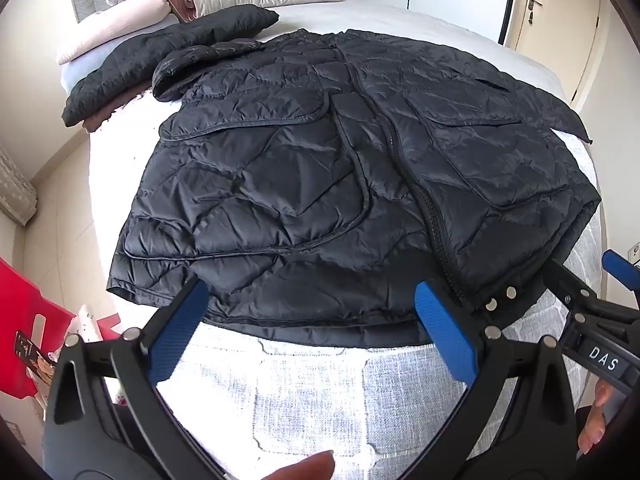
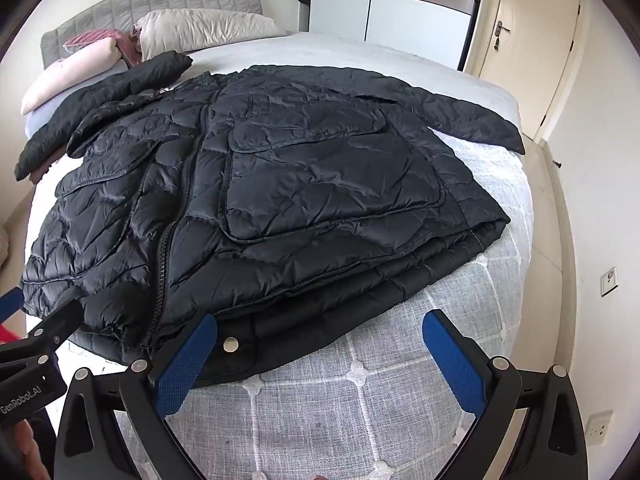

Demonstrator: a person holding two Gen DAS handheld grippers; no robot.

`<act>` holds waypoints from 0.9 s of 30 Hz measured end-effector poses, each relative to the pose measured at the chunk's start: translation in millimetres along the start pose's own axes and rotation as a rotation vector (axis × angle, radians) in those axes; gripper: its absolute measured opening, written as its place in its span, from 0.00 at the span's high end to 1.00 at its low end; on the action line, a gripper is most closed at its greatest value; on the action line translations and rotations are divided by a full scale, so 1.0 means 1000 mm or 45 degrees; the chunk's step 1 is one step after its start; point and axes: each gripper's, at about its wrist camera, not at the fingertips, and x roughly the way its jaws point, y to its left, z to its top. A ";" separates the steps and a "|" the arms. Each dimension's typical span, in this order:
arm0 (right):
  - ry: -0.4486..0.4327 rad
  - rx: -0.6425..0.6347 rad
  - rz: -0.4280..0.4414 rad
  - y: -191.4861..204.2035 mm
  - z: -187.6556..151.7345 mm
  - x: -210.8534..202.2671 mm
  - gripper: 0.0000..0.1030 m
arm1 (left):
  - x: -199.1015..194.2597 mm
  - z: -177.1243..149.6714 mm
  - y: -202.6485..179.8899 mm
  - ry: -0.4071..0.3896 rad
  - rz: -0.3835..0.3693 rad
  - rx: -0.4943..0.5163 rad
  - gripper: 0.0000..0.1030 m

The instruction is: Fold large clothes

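left wrist view: we see the black jacket (image 1: 340, 168) flat on the bed (image 1: 320, 380), collar upper left, hem lower centre, zipper lengthwise. left gripper (image 1: 312, 332) and right gripper (image 2: 320, 356) both spread, holding nothing.

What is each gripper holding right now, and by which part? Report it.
Nothing is held. The left gripper and right gripper are both open, poised at the hem of the black puffer jacket spread on the bed.
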 end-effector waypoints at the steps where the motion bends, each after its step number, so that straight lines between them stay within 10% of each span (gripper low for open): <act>1: 0.000 -0.001 -0.001 0.000 0.000 0.000 0.00 | 0.000 0.000 0.000 0.000 0.000 0.001 0.00; 27: 0.016 0.000 0.005 0.001 -0.002 0.003 0.00 | 0.004 -0.004 -0.002 -0.004 -0.002 0.008 0.00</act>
